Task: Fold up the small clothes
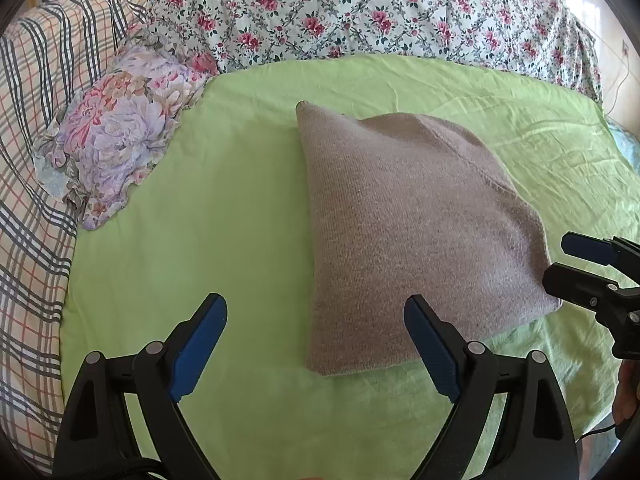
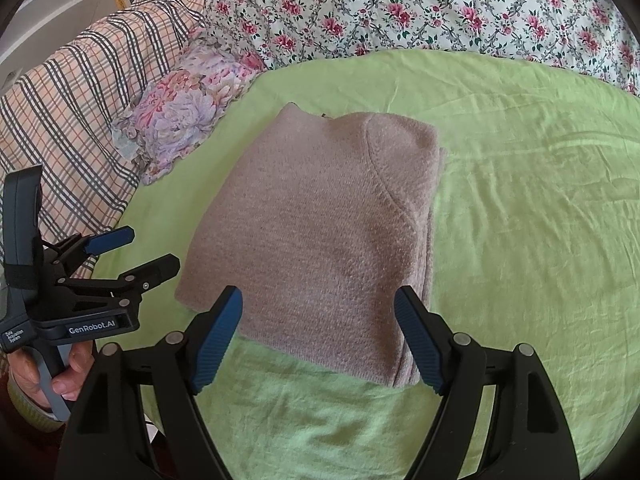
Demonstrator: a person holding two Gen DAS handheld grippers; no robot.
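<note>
A folded mauve-grey knit sweater (image 1: pixel 416 224) lies flat on the green sheet (image 1: pixel 200 240); it also shows in the right wrist view (image 2: pixel 320 240). My left gripper (image 1: pixel 316 340) is open and empty, just short of the sweater's near left corner. It also shows in the right wrist view (image 2: pixel 136 250), left of the sweater. My right gripper (image 2: pixel 318 336) is open and empty over the sweater's near edge. It also shows at the right edge of the left wrist view (image 1: pixel 564 260), beside the sweater's right corner.
A floral cushion (image 1: pixel 116 136) lies at the sheet's far left. A flowered quilt (image 1: pixel 360 8) is bunched along the back, and a plaid blanket (image 1: pixel 32 120) covers the left side. The green sheet (image 2: pixel 520 200) stretches right of the sweater.
</note>
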